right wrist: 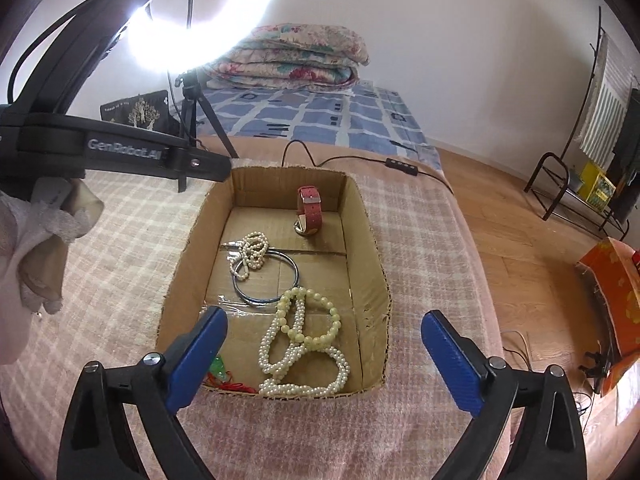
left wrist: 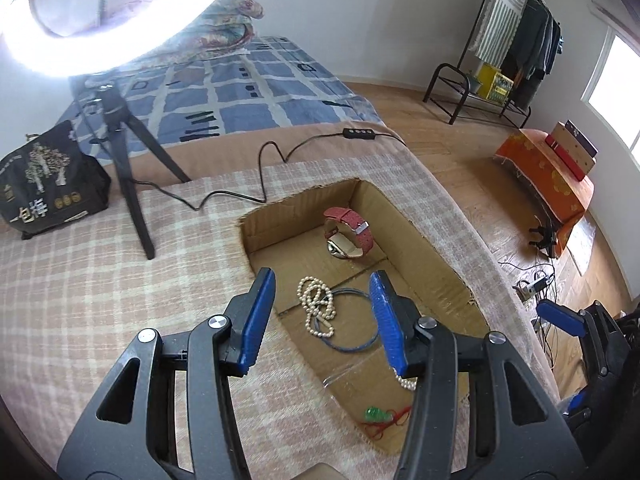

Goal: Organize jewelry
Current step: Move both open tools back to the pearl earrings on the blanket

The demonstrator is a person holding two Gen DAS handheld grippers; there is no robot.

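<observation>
An open cardboard box (right wrist: 370, 276) (left wrist: 424, 236) sits on the plaid blanket. In it lie a red-strapped watch (right wrist: 310, 210) (left wrist: 349, 232), a small pearl string (right wrist: 252, 254) (left wrist: 318, 306) over a metal ring bangle (right wrist: 265, 278) (left wrist: 352, 320), a large pearl necklace with a pale bead bracelet (right wrist: 304, 344), and a green charm on red cord (left wrist: 378, 416) (right wrist: 218, 372). My left gripper (left wrist: 322, 316) is open and empty above the box's left side. My right gripper (right wrist: 322, 354) is open wide and empty over the box's near end.
A ring light on a black tripod (left wrist: 128, 168) (right wrist: 192, 120) stands behind the box, its cable (left wrist: 264, 176) trailing across the blanket. A black bag (left wrist: 48, 184) sits at the left. Folded quilts (right wrist: 296, 56) lie on the bed. The blanket edge drops to the wooden floor at right.
</observation>
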